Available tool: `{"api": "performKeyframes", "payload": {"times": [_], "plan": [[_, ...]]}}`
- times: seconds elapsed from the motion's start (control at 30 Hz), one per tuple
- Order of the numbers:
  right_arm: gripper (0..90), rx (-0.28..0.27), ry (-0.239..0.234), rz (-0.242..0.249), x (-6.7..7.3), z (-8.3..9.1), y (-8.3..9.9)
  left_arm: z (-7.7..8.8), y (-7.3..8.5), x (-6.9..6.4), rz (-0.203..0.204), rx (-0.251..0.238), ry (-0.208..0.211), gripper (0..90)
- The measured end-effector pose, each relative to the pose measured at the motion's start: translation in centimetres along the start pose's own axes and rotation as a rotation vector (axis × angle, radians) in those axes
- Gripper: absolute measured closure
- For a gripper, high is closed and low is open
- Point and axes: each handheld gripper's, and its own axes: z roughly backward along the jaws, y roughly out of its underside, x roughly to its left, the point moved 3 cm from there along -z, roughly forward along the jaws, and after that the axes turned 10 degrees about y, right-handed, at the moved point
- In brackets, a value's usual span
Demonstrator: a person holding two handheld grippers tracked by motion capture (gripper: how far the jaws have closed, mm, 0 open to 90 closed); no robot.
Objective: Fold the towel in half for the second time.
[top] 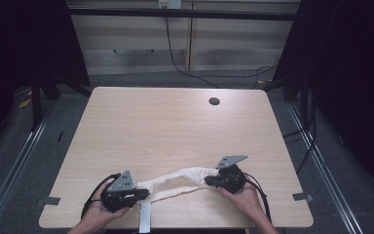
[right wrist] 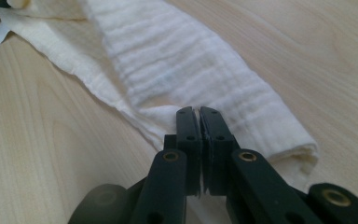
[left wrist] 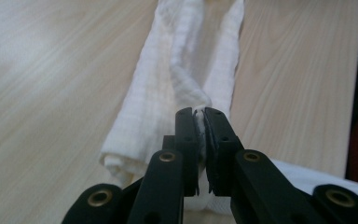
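A white cloth (top: 175,181) lies bunched into a long strip near the table's front edge, stretched between my two grippers. My left gripper (top: 143,194) is shut on the strip's left end; in the left gripper view a pinch of white cloth (left wrist: 186,70) shows between the black jaws of that gripper (left wrist: 199,113). My right gripper (top: 208,181) is shut on the strip's right end. In the right gripper view the jaws of that gripper (right wrist: 196,112) are pressed together over the edge of the folded cloth (right wrist: 177,70).
The wooden table (top: 175,126) has a round cable hole (top: 214,101) at the back right. A white tape strip (top: 145,217) lies at the front edge below the cloth. Grey tape tabs (top: 303,197) mark the front corners.
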Motion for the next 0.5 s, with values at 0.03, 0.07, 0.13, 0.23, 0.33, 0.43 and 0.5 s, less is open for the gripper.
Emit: {"api": "performKeyframes", "payload": {"times": [0.03, 0.07, 0.13, 0.23, 0.33, 0.43, 0.5], "plan": [[87.5, -0.002, 0.004, -0.001, 0.1, 0.0, 0.0, -0.1, 0.3, 0.1, 0.0, 0.01, -0.015, 84.9], [87.5, 0.003, 0.015, 0.003, 0.1, 0.2, 0.1, -0.3, 0.4, 0.1, 0.003, 0.013, -0.023, 84.9], [87.4, 0.002, 0.04, 0.023, 0.1, 0.4, 0.2, -0.4, 0.4, 0.1, -0.018, 0.017, -0.046, 84.9], [87.5, 0.001, 0.068, 0.03, 0.0, 0.8, 0.6, -0.6, 0.4, 0.2, -0.013, 0.013, -0.056, 85.0], [87.5, 0.005, 0.105, 0.002, -0.8, 1.8, 1.6, -0.6, 0.4, 0.3, -0.008, 0.0, -0.056, 85.2], [87.6, 0.003, 0.106, -0.018, -0.9, 2.4, 2.3, -0.7, 0.5, 0.4, -0.002, -0.004, -0.05, 85.2], [87.6, -0.002, 0.117, -0.01, -0.7, 3.0, 2.9, -0.7, 0.4, 0.6, 0.006, -0.009, -0.039, 85.3]]}}
